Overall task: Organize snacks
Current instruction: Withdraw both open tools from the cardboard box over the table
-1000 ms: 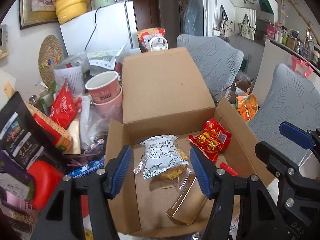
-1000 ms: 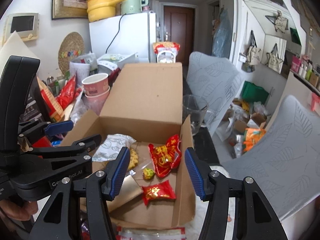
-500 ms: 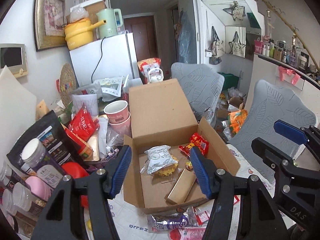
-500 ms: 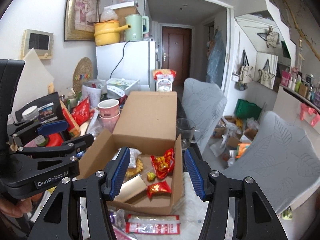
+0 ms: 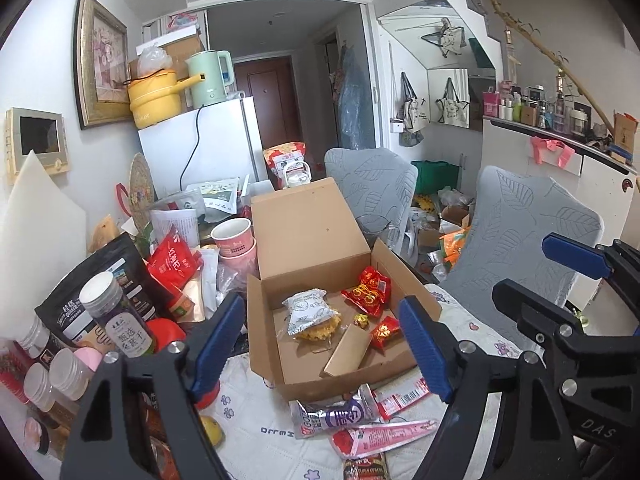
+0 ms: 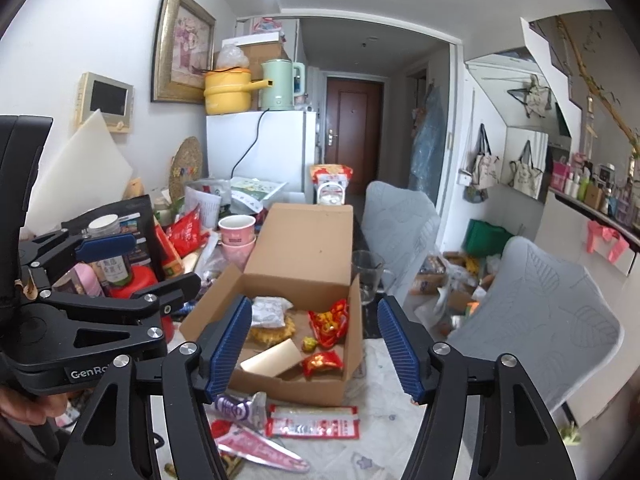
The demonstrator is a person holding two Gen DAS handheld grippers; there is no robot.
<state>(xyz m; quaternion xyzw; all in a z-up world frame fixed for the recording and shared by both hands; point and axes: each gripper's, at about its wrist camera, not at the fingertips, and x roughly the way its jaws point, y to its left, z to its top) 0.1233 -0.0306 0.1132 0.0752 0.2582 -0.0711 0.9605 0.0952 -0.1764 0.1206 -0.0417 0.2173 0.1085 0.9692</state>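
An open cardboard box (image 5: 262,344) (image 6: 280,390) sits on the table with its lid up. Inside lie a white cookie packet (image 5: 308,310) (image 6: 270,306), a red-yellow snack bag (image 5: 368,290) (image 6: 330,320), a small red packet (image 5: 384,330) (image 6: 322,362), a small gold candy (image 5: 361,320) and a tan card piece (image 5: 347,350). Loose snack packets lie in front of the box: a purple one (image 5: 336,414) (image 6: 236,408), a pink one (image 5: 380,436) and a red-white one (image 6: 314,422). My left gripper (image 5: 320,356) and right gripper (image 6: 314,354) are open and empty, held above and before the box.
Jars, a black pouch (image 5: 80,292), red bags and pink cups (image 5: 234,240) crowd the table's left. A glass mug (image 6: 366,276) stands right of the box. Grey chairs (image 5: 520,232) stand to the right. A white fridge (image 5: 200,148) is behind.
Both grippers have pulled back and up from the box, so the box looks smaller and the loose packets in front of it have come into view. Both stay open and empty.
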